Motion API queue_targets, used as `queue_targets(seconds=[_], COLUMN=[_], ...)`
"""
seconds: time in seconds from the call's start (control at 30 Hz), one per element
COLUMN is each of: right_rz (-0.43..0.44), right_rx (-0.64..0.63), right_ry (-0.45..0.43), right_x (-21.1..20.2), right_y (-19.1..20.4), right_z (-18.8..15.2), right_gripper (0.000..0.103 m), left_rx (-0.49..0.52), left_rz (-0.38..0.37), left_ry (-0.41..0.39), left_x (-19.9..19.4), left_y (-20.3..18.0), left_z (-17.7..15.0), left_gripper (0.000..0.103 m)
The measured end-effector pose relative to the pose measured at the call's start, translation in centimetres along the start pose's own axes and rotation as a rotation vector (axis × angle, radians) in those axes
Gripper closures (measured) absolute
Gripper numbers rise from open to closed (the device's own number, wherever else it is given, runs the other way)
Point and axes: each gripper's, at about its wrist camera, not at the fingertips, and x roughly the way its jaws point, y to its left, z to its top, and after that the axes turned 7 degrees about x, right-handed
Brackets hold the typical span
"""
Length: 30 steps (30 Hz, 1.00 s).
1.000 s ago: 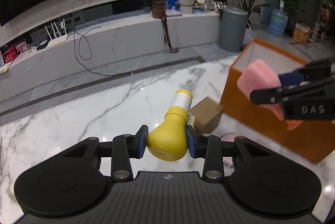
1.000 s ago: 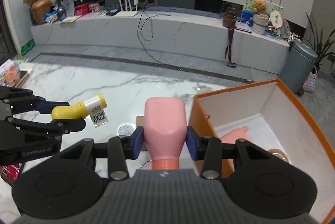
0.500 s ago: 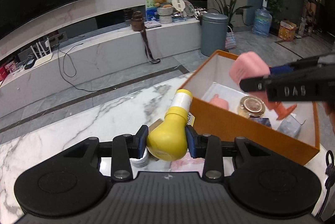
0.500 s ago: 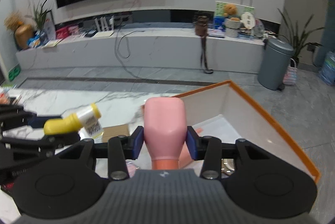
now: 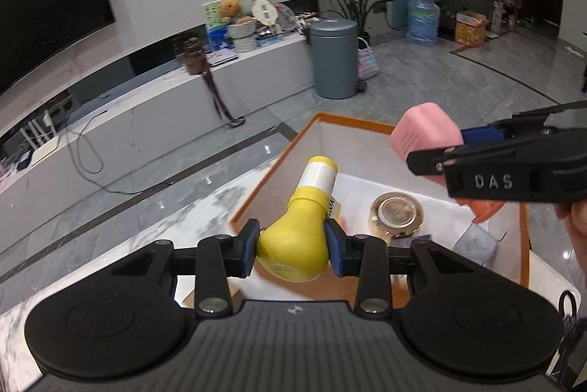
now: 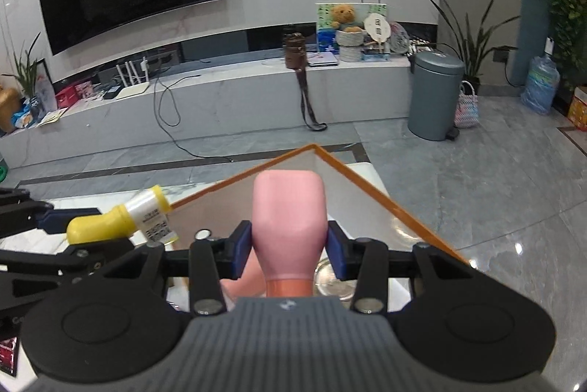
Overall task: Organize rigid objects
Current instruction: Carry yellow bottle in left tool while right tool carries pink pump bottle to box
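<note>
- Your left claw (image 5: 292, 247) is squeezing the fat round end of a yellow bottle (image 5: 299, 238), with a blue pad pressed on each side of it.
- The yellow bottle is up in the air. Its thin neck and white label point away from you, out over the near edge of the orange box (image 5: 352, 124).
- Your right claw (image 6: 290, 247) is holding a pink bottle (image 6: 290, 208) tight between its two blue pads.
- The pink bottle is in the air too, above the open orange box. Its flat wide end points away from you and its orange cap end is near the claw's body.
- From the left camera you can see the right claw come in from the right side, with the pink bottle over the far part of the box.
- The orange box sits on the white marble bench (image 5: 190, 219). It is white inside.
- In the box lies a round gold tin (image 5: 398, 211) with a shiny middle. A pink thing (image 6: 242, 276) lies there as well, mostly hidden, so you cannot tell what it is.
- A small brown cardboard box (image 5: 192, 298) peeks out on the bench, under your left claw.
</note>
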Motion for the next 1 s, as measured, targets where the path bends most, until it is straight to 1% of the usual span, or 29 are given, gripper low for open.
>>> queue_targets(seconds=[0.17, 0.47, 0.57, 0.8, 1.0], right_rz=[-0.025, -0.066, -0.087, -0.107, -0.116], right_rx=[0.044, 0.103, 0.109, 0.127, 0.128], right_ry=[0.014, 0.077, 0.107, 0.15, 0.187], right_x=[0.8, 3.4, 4.4, 6.0, 7.2], right_y=[-2.5, -6.3, -6.9, -7.5, -7.7], right_z=[0.5, 0.3, 0.3, 0.4, 0.0], right_gripper=[0.06, 0.06, 0.06, 0.06, 0.06], left_rx=[0.033, 0.077, 0.086, 0.122, 0.125], left_rz=[-0.028, -0.057, -0.064, -0.058, -0.059], left_ry=[0.033, 0.104, 0.124, 0.175, 0.192], left_x=[2.6, 6.5, 7.4, 9.1, 10.0], left_y=[-2.1, -4.8, -5.1, -5.8, -5.7], left_z=[1.4, 1.5, 1.5, 1.7, 1.7], left_gripper=[0.06, 0.06, 0.06, 0.06, 0.06])
